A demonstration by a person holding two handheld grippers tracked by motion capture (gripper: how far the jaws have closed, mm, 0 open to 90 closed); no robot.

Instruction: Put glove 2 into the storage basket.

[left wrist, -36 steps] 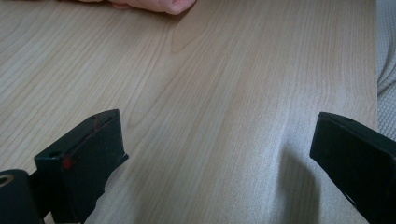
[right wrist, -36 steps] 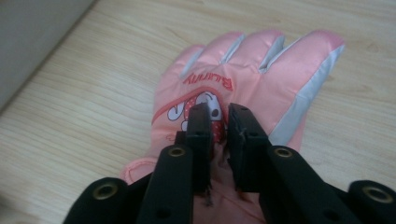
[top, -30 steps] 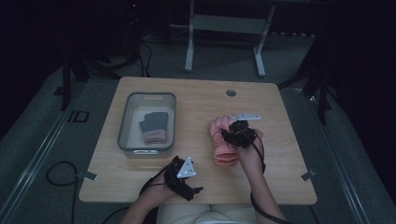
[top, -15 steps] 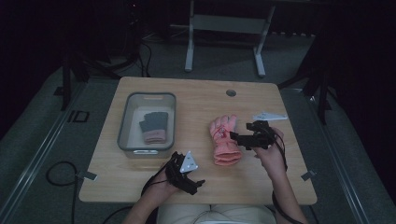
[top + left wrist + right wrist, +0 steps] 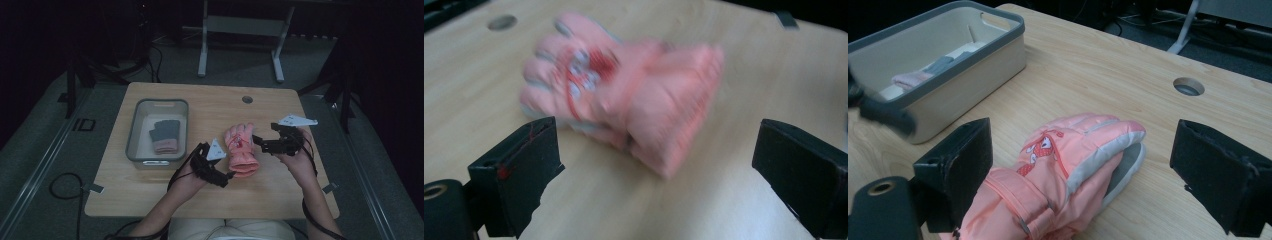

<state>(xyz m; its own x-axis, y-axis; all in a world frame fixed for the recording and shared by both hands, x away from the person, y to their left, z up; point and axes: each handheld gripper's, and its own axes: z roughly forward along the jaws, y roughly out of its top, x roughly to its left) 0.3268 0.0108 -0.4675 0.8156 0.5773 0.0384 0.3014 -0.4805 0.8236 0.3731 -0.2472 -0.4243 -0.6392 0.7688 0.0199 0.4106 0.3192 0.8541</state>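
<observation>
While one glove pair already lay in the bin (image 5: 137, 134), the pink gloves (image 5: 241, 150) remained on the counter (image 5: 210, 107) between both grippers' spread, empty fingers (image 5: 516, 167), still unpacked.

Two pink ski gloves (image 5: 241, 149) stacked at frame centre; one grey bin (image 5: 138, 127) left of them, holding two folded gloves (image 5: 165, 136).

Padded pink cloth glove (image 5: 1068, 165); matt wood-grain table (image 5: 1098, 65); plastic bin (image 5: 943, 65).
</observation>
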